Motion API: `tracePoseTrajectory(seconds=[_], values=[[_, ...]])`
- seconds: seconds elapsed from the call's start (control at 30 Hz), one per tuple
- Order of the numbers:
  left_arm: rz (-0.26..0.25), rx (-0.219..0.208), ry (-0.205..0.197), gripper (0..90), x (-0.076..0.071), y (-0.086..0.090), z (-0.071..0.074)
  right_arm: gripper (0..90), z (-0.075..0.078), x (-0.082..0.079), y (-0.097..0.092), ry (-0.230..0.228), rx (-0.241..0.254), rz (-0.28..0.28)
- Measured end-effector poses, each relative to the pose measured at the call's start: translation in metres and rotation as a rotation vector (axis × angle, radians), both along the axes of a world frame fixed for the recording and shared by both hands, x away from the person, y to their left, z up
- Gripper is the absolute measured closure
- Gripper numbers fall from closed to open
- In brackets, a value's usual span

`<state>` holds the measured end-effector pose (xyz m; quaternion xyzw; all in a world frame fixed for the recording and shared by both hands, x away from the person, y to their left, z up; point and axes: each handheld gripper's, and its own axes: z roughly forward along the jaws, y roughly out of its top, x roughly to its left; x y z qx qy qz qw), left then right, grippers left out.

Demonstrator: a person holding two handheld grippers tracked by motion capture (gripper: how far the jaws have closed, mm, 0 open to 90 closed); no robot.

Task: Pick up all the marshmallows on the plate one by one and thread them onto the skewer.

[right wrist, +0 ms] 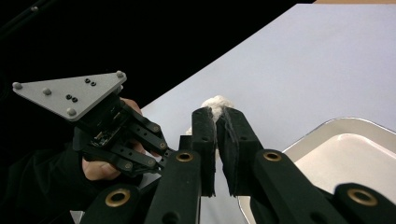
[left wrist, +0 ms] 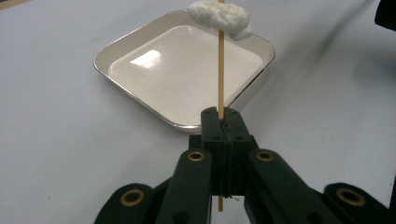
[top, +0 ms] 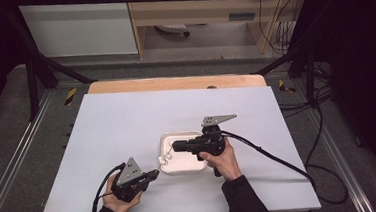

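The left tool (left wrist: 222, 122) clamped a thin wooden skewer (left wrist: 221, 70) over the shallow white square tray (left wrist: 140, 46); the right tool (right wrist: 215, 116) pinched its fluffy white lump (right wrist: 215, 103); pulling it off seemed next, needing a steady counter-hold.

One overhead view, two close gripper views.
High view looks forward and down from afar; gripper views sit low, close along black jaws; all share white tray (top: 182, 159) (left wrist: 182, 79) (right wrist: 345, 154), centre frame overhead.

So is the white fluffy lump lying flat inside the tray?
No, the white fluffy lump sits up on a thin wooden stick that the left gripper holds clamped above the tray.
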<state>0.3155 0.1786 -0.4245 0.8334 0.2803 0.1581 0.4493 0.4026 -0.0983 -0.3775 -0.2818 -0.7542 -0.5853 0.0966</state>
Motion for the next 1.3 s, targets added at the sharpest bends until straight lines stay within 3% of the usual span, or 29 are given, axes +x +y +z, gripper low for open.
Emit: tracePoseTrajectory(seconds=[0.33, 1.3], values=[[0.008, 0.012, 0.007, 89.4, 0.001, 0.000, -0.002, 84.3, -0.005, -0.001, 0.003, -0.005, -0.014, -0.001], [-0.002, 0.020, 0.029, 89.4, 0.002, -0.004, -0.005, 84.3, -0.014, -0.005, 0.010, 0.007, 0.004, 0.005]])
